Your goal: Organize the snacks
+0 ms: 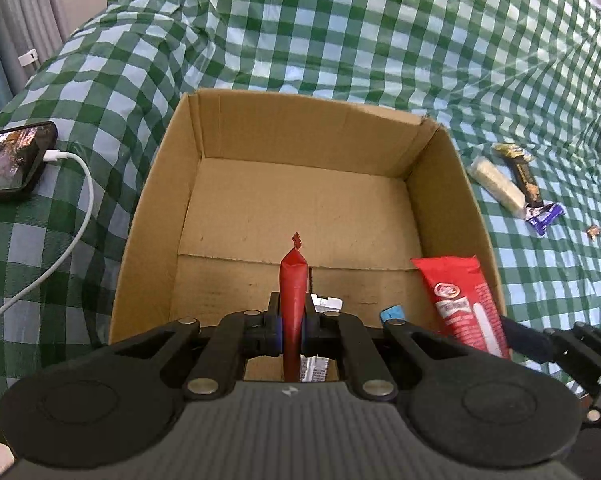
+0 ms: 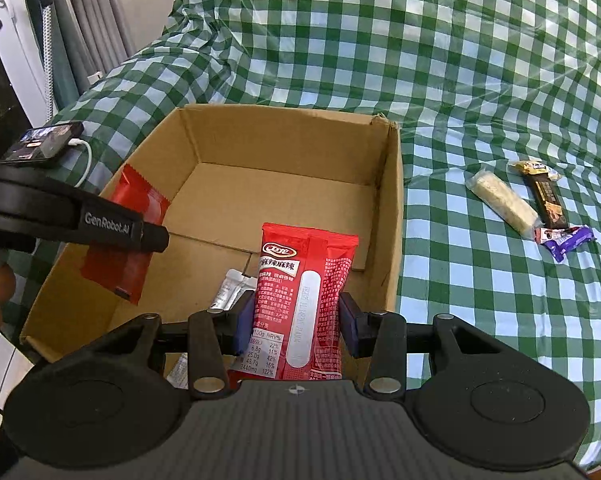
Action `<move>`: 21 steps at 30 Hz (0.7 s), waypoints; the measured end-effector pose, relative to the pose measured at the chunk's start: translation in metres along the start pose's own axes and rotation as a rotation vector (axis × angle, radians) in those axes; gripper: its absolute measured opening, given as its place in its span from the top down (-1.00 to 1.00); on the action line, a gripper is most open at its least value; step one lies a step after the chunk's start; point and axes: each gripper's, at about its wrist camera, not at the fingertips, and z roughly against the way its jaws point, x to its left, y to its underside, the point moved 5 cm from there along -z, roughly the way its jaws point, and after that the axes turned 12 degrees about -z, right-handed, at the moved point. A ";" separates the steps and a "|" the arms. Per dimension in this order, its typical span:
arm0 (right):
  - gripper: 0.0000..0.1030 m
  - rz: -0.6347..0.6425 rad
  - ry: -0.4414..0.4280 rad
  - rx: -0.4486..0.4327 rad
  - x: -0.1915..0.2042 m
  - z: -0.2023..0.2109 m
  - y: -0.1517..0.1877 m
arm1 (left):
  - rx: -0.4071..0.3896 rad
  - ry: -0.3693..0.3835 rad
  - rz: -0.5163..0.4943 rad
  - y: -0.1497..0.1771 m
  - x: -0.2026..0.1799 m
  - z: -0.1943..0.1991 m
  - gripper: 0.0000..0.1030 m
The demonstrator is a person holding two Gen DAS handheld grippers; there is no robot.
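- Left wrist view: our left gripper point(image 1: 292, 322) pinches a red packet point(image 1: 292, 292) edge-on, jaws nearly together, above the near part of the cardboard box point(image 1: 204, 128).
- Right wrist view: our right gripper point(image 2: 296, 320) clamps a larger red snack pack point(image 2: 304, 300) flat between its pads, above the box's near right corner.
- A silver wrapper point(image 2: 230, 290) lies on the box floor.
- Three bars point(image 2: 500, 200) lie on the checked cloth point(image 2: 420, 60), right of the box.
- A phone point(image 1: 12, 160) on a white cable point(image 1: 80, 184) rests to the left.
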 end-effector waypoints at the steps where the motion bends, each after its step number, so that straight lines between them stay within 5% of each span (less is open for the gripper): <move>1: 0.12 -0.003 0.001 0.001 -0.001 -0.002 -0.001 | 0.004 -0.004 -0.001 0.000 0.000 -0.002 0.85; 14: 0.11 -0.004 0.002 -0.004 -0.002 -0.012 -0.008 | 0.013 -0.012 -0.021 -0.003 -0.004 -0.010 0.85; 21: 0.12 -0.009 0.006 -0.006 -0.003 -0.011 -0.007 | 0.017 0.127 0.058 -0.003 0.004 -0.007 0.85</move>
